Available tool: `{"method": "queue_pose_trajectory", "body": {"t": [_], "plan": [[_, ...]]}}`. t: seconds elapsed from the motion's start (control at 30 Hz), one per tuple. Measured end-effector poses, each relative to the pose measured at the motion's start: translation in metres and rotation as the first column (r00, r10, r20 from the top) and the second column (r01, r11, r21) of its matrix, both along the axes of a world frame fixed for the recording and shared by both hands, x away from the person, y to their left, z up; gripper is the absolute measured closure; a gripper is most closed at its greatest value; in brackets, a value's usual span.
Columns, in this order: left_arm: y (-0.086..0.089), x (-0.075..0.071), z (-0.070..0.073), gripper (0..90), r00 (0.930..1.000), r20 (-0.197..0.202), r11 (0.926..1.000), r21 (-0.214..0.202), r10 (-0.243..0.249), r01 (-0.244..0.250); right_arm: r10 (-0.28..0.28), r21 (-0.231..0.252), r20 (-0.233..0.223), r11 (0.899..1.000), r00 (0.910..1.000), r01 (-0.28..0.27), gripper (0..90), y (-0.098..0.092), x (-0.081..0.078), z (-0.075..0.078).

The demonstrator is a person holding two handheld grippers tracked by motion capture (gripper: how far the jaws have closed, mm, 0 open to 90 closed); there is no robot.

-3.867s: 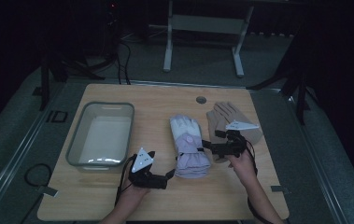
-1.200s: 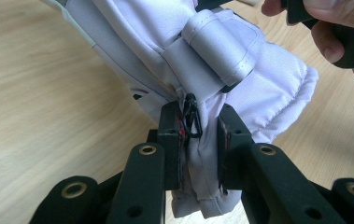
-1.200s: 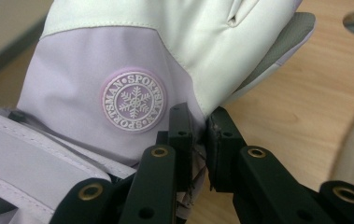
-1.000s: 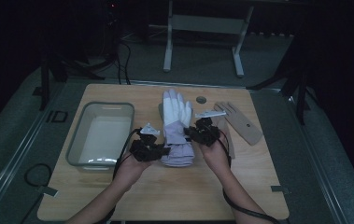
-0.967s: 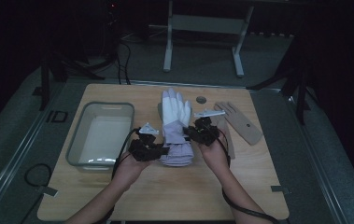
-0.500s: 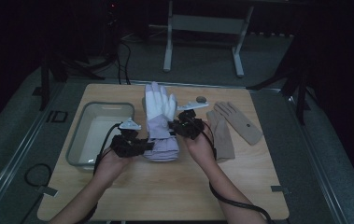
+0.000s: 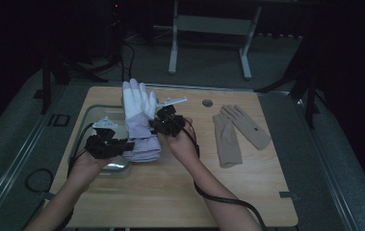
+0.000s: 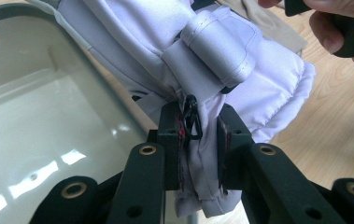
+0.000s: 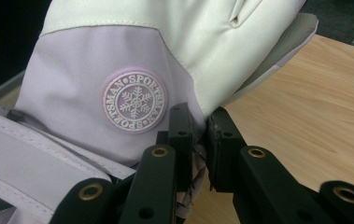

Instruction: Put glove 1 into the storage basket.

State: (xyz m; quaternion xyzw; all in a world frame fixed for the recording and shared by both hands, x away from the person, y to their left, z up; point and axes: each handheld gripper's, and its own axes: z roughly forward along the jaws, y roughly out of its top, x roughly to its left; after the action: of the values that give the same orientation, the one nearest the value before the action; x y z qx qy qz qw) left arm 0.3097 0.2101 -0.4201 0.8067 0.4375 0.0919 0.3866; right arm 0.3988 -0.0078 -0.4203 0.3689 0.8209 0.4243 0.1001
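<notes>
Forearms enter from the near edge of the wooden table point(image 7: 180, 192); tray taken as landmark throughout.

Left gripper point(image 7: 122, 146): above the tray's near right corner, jaws clenched on the cuff edge of the white-and-lilac ski glove point(image 7: 140, 122). Left gripper view confirms it: bunched cuff fabric point(image 8: 198, 154) pinched between the pads, a small black clip caught at the pinch, the glove's wrist strap point(image 8: 216, 51) just beyond.

Right gripper point(image 7: 160, 126): just right of the tray, jaws clenched on the glove's opposite side edge. Right gripper view shows the seam fabric between the pads, with the round snowflake badge point(image 9: 135, 101) just beside the left jaw.

Ski glove: held off the table between the two grippers, over the tray's right rim. Long axis runs near-to-far, cuff toward the person, white fingers pointing to the tray's far right corner. Most of its body looks to lie right of the tray's middle.

Clear glass tray point(image 7: 91, 115): left part of the table; basin bare in the left gripper view point(image 8: 48, 140).

Judgement: glove looks bound for the tray. The basin lies left of the glove, so both hands must carry it leftward, keeping its long axis parallel to the tray's long side. Left hand is nearer the basin and should lead.

Tan gloves point(image 7: 238, 132): flat on the table, well right of the tray, untouched.
</notes>
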Motion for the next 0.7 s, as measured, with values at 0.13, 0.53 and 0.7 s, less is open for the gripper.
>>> {"method": "queue_pose_trajectory", "body": {"t": [0.13, 0.53, 0.7], "plan": [[0.017, -0.004, 0.003, 75.6, 0.9999, -0.006, 0.9998, 0.015, 0.015, -0.015, 0.024, 0.005, -0.011, 1.000, 0.9996, -0.024, 81.7, 0.019, 0.000, -0.001], [0.073, -0.007, 0.000, 75.6, 0.9973, -0.011, 0.9974, -0.006, 0.072, -0.072, 0.066, -0.003, -0.012, 0.998, 0.9977, -0.067, 81.7, 0.081, 0.007, 0.002], [0.086, -0.004, -0.018, 75.6, 0.9967, -0.038, 0.9967, -0.033, 0.072, -0.073, 0.072, -0.028, -0.032, 0.997, 0.9969, -0.073, 81.8, 0.097, 0.009, -0.011]]}}
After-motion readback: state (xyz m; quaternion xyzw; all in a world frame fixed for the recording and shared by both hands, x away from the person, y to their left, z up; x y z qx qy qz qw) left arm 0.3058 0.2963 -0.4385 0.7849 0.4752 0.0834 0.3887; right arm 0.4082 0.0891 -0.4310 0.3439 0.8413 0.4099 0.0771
